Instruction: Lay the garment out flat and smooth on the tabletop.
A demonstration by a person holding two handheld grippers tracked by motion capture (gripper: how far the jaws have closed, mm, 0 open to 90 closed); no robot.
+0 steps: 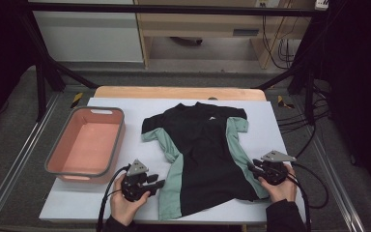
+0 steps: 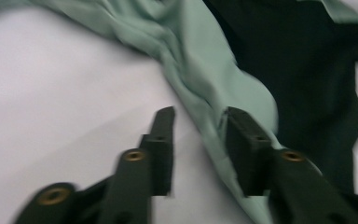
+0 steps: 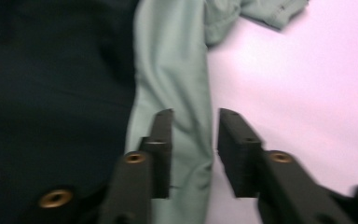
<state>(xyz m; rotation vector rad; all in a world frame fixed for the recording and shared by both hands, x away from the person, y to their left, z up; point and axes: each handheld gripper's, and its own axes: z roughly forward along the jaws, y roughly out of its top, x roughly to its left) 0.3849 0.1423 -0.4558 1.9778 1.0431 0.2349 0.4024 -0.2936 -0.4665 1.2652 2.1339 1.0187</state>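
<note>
Here, the black-and-green shirt [image 1: 200, 154] lies flat on the counter [image 1: 101, 198]; left hand-held gripper [image 2: 199, 128] and right hand-held gripper [image 3: 195, 128], jaws apart, straddle its green side edges.

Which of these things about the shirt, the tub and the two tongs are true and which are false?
1. The shirt is black with green side panels. True.
2. The pink tub has socks inside. False: nothing lies in it.
3. The left tongs stand open at the shirt's green edge. True.
4. The right tongs are clamped shut on a sleeve. False: they are open over the green side strip.
5. The tub sits to the right of the shirt. False: it sits to its left in the high view.
</note>
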